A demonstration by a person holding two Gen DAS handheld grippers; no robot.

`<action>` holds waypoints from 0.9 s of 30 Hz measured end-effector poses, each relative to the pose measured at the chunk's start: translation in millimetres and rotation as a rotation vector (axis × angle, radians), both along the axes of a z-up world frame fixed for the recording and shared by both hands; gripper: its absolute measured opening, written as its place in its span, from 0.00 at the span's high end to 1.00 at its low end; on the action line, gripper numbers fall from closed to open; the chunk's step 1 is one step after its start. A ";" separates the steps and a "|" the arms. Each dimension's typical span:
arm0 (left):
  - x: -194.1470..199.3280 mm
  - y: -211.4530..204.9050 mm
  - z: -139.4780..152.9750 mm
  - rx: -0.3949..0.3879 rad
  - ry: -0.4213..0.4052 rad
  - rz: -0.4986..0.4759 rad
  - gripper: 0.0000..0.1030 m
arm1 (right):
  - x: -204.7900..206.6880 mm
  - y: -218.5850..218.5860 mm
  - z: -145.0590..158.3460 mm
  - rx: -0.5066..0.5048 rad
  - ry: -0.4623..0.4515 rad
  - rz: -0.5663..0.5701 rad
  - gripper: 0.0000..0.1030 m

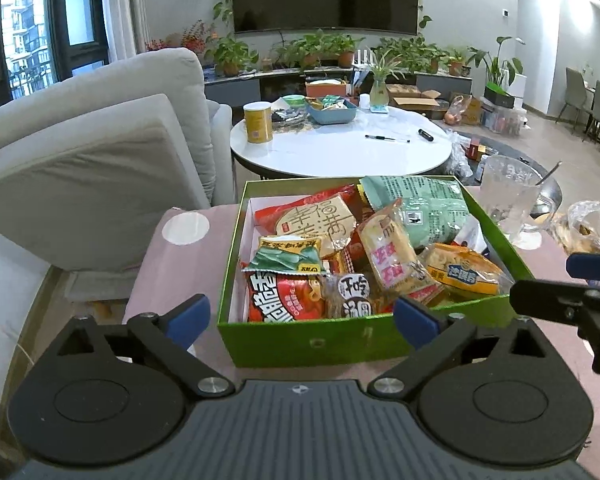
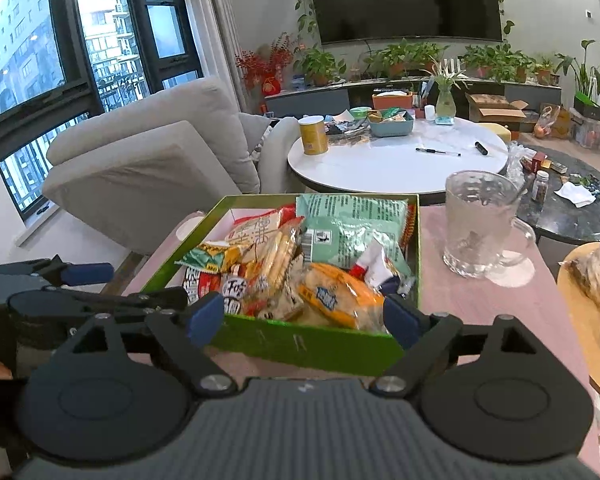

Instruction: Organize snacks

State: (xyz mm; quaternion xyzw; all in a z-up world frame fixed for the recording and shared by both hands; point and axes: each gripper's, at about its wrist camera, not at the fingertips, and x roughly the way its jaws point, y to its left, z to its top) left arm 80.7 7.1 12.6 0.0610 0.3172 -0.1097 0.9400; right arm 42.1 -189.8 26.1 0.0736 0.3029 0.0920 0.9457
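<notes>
A green box (image 1: 312,340) (image 2: 300,342) stands on the pink tabletop, filled with snack packets. Among them are a red noodle packet (image 1: 284,296), a pale green bag (image 1: 420,208) (image 2: 352,224), a rice cracker pack (image 1: 392,256) and an orange packet (image 1: 464,272) (image 2: 336,296). My left gripper (image 1: 302,318) hovers open just before the box's near wall, its pads touching nothing. My right gripper (image 2: 303,318) is open too, before the near right part of the box, holding nothing. Each gripper shows at the edge of the other's view.
A glass mug (image 1: 512,200) (image 2: 480,220) stands right of the box. A bagged food item (image 1: 588,224) lies on a wooden plate (image 2: 580,280) further right. Behind is a white round table (image 1: 340,152) with a yellow can (image 1: 258,122) and a blue bowl (image 1: 332,114). A grey sofa (image 1: 100,152) is on the left.
</notes>
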 end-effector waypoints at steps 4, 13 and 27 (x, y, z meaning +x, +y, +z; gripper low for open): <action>-10.0 -4.2 -1.5 0.034 0.013 0.005 0.03 | -7.5 -1.0 -3.1 -0.002 0.005 0.001 0.17; -34.7 -7.6 -12.6 0.080 0.041 -0.004 0.02 | -21.5 -3.2 -8.8 0.011 0.015 0.003 0.17; -59.0 -10.6 -26.8 0.017 0.051 -0.041 0.02 | -36.4 -4.2 -11.8 0.012 0.015 0.004 0.16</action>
